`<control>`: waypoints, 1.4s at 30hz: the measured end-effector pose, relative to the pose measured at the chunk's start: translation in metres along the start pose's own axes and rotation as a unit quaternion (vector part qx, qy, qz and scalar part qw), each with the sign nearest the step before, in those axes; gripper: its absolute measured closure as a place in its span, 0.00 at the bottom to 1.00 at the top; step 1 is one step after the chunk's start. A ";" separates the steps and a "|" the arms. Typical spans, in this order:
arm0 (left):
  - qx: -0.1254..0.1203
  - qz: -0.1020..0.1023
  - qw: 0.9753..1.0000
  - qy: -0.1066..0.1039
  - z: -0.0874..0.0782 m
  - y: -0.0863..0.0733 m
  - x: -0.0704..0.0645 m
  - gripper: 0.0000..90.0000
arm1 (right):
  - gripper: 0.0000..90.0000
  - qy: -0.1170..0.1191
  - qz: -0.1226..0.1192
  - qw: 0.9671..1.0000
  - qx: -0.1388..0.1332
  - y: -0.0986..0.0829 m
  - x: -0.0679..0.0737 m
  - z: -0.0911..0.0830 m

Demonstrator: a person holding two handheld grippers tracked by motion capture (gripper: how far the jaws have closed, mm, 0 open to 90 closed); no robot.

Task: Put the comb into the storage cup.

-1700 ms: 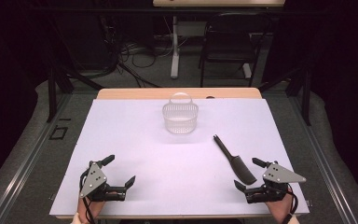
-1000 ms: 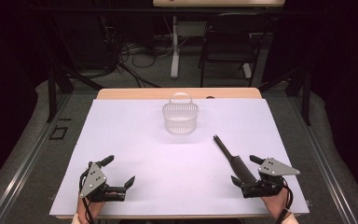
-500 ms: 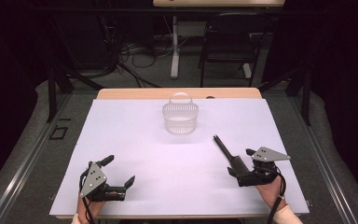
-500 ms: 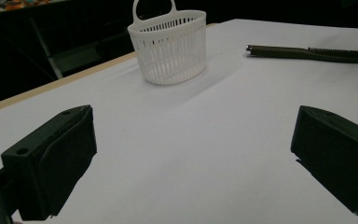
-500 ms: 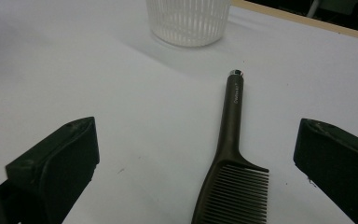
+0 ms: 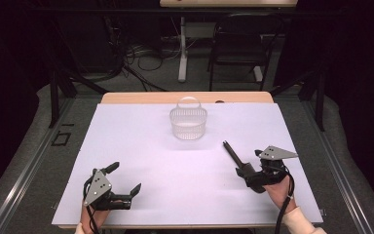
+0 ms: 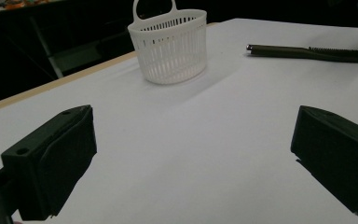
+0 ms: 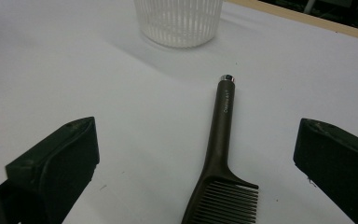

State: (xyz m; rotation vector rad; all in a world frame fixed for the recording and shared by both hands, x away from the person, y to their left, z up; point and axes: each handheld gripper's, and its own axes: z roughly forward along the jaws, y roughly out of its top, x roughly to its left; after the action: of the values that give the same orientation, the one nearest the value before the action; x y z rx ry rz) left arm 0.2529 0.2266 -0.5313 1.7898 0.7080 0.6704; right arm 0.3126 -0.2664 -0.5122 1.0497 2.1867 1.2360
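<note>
Two grippers, both jaws apart: your right gripper (image 6: pixel 247 176) has moved over the dark plastic comb (image 8: pixel 220 172) lying on the white tabletop (image 6: pixel 175 165), poised to grasp; left gripper (image 6: pixel 119 187) idle.

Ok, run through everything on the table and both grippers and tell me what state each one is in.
Basket: upright, handle up; contents cannot be told.
Comb: flat on the table, handle toward the basket, ungripped.
Left gripper: open, holding nothing.
Right gripper: open, jaws either side of the comb.
</note>
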 end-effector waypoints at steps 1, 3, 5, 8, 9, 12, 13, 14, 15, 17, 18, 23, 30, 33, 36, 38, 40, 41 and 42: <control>0.000 -0.001 1.000 0.001 0.000 0.000 0.000 0.00 | 0.00 -0.002 0.002 1.000 0.005 0.001 -0.001 0.002; 0.000 -0.001 1.000 0.001 -0.001 0.000 0.000 0.00 | 0.00 -0.004 0.002 1.000 0.009 0.002 -0.002 0.005; 0.000 0.001 1.000 0.000 -0.001 0.000 0.000 0.00 | 0.00 -0.005 0.002 1.000 0.015 0.004 -0.003 0.008; 0.000 0.001 1.000 -0.001 -0.001 0.000 0.001 0.00 | 0.00 -0.004 0.003 1.000 0.018 0.006 -0.005 0.012; 0.000 -0.001 1.000 -0.003 0.000 0.000 0.001 0.00 | 0.00 -0.005 0.003 1.000 0.022 0.009 -0.007 0.016; 0.001 -0.002 1.000 -0.002 0.000 0.000 0.002 0.00 | 0.00 -0.004 0.004 1.000 0.025 0.010 -0.008 0.020; 0.000 -0.003 1.000 -0.003 0.000 0.000 0.002 0.00 | 0.00 -0.004 0.005 1.000 0.028 0.011 -0.009 0.022; -0.001 -0.004 1.000 -0.003 0.000 0.000 0.001 0.00 | 0.00 -0.003 0.005 1.000 0.031 0.011 -0.009 0.024; -0.001 -0.003 1.000 -0.004 0.000 0.000 0.001 0.00 | 0.00 -0.004 0.004 0.999 0.033 0.012 -0.010 0.026; -0.002 -0.004 1.000 -0.005 0.000 0.000 0.001 0.00 | 0.00 -0.005 0.002 0.999 0.034 0.013 -0.010 0.028; 0.000 -0.003 1.000 -0.006 0.000 0.000 0.001 0.00 | 0.00 -0.006 0.002 0.999 0.037 0.014 -0.010 0.029; -0.001 -0.005 1.000 -0.005 -0.001 0.000 0.002 0.00 | 0.00 -0.005 -0.002 0.999 0.043 0.020 -0.010 0.035; 0.000 -0.004 1.000 -0.005 -0.001 0.000 0.002 0.00 | 0.00 -0.002 0.002 0.999 0.053 0.023 -0.012 0.044; -0.001 -0.002 1.000 -0.005 -0.001 0.000 0.001 0.00 | 0.00 -0.003 0.003 0.998 0.056 0.025 -0.013 0.048; -0.002 -0.004 1.000 -0.005 -0.001 0.000 0.002 0.00 | 0.00 -0.009 0.001 0.998 0.054 0.028 -0.014 0.052; 0.000 -0.005 1.000 -0.005 0.000 -0.001 0.002 0.00 | 0.00 -0.010 0.001 0.998 0.055 0.030 -0.016 0.054; 0.001 -0.003 1.000 -0.006 0.000 -0.001 0.002 0.00 | 0.00 -0.011 0.005 0.998 0.055 0.033 -0.017 0.055; -0.001 -0.004 1.000 -0.006 0.000 0.000 0.001 0.00 | 0.00 -0.012 0.003 0.998 0.055 0.034 -0.018 0.056; -0.003 -0.004 1.000 -0.006 -0.001 0.000 0.001 0.00 | 0.00 -0.014 0.007 0.998 0.056 0.035 -0.019 0.058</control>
State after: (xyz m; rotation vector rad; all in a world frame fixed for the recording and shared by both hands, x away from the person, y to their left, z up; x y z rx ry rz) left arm 0.2533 0.2281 -0.5312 1.7835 0.7043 0.6559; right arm 0.3770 -0.2393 -0.5125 1.1221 2.2522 1.1088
